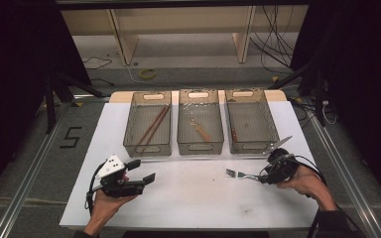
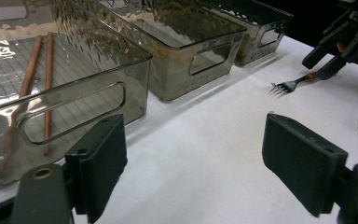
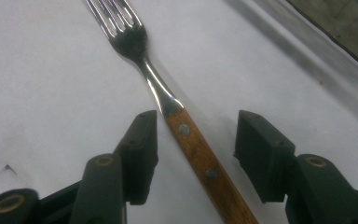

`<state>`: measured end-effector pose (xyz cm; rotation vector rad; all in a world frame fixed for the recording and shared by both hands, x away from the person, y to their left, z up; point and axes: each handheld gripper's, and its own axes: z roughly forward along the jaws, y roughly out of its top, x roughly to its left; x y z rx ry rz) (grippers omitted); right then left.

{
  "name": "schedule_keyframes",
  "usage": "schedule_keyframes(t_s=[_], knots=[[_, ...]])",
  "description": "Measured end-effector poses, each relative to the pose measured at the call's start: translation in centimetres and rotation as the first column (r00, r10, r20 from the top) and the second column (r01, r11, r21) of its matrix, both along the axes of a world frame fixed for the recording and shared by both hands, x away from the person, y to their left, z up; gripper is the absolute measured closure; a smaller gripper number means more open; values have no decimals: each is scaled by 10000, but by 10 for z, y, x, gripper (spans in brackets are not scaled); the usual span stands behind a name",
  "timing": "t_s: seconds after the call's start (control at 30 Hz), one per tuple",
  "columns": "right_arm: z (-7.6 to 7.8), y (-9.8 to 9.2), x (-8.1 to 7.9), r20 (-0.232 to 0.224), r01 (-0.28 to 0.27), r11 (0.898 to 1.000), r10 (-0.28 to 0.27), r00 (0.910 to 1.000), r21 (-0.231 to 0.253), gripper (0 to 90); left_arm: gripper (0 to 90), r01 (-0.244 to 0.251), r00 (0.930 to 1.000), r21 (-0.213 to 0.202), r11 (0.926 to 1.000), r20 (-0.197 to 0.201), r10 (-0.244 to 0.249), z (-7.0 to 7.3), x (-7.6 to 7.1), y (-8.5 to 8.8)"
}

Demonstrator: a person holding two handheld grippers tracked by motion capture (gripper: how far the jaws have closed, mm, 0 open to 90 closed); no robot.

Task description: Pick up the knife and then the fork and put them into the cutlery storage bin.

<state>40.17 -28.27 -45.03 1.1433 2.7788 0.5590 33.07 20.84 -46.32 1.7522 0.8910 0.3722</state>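
A fork with a wooden handle lies flat on the white table sheet at the front right, tines pointing left. My right gripper is low over the handle end. In the right gripper view its jaws stand on either side of the wooden handle, with a gap on each side and no pad touching it. My left gripper is held at the front left, open with nothing between its pads. From there the fork and the right gripper show farther off.
Three clear grey bins stand in a row at the back of the sheet. The left bin holds two brown chopsticks. A wood-handled utensil lies in the middle bin, and a brown-handled item in the right bin.
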Motion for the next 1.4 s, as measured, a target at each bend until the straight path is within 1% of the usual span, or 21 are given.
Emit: schedule_keyframes(t_s=[0.23,0.3,0.37,0.5,0.73,0.9,0.97,1.0,1.03,1.1,1.4], knots=[[-5,2,-1,-214,-183,9992,176,9996,-345,569,213,16,10000,20,10000,0,-16,0,0,0],[-6,3,-1,-214,-208,9987,198,9996,-456,583,213,1,10000,8,10000,-4,-1,0,0,0],[-6,3,-1,-231,-246,9986,235,9995,-465,607,213,15,10000,26,10000,0,-15,0,0,0],[-6,6,-3,-187,-358,9970,346,9992,-680,625,213,16,10000,39,10000,-1,-16,0,0,0],[-4,10,-7,-325,-602,9922,569,9978,-1088,670,213,-3,10000,6,10000,2,3,0,0,0],[-4,11,-9,-410,-807,9898,763,9962,-1174,695,213,21,10000,49,10000,6,-21,0,0,0],[-4,12,-11,-428,-1030,9863,982,9942,-1290,713,213,20,10000,44,10000,2,-20,0,0,0],[-4,13,-11,-454,-1040,9855,987,9941,-1337,719,213,21,10000,52,10000,-1,-21,0,0,0],[-4,13,-12,-445,-1161,9840,1111,9928,-1348,731,213,20,10000,54,10000,-5,-20,0,0,0],[-4,14,-12,-480,-1194,9831,1138,9923,-1386,769,213,21,10000,49,10000,3,-21,0,0,0],[-4,14,-13,-428,-1293,9821,1245,9913,-1372,775,213,25,10000,57,10000,3,-25,0,0,0]])
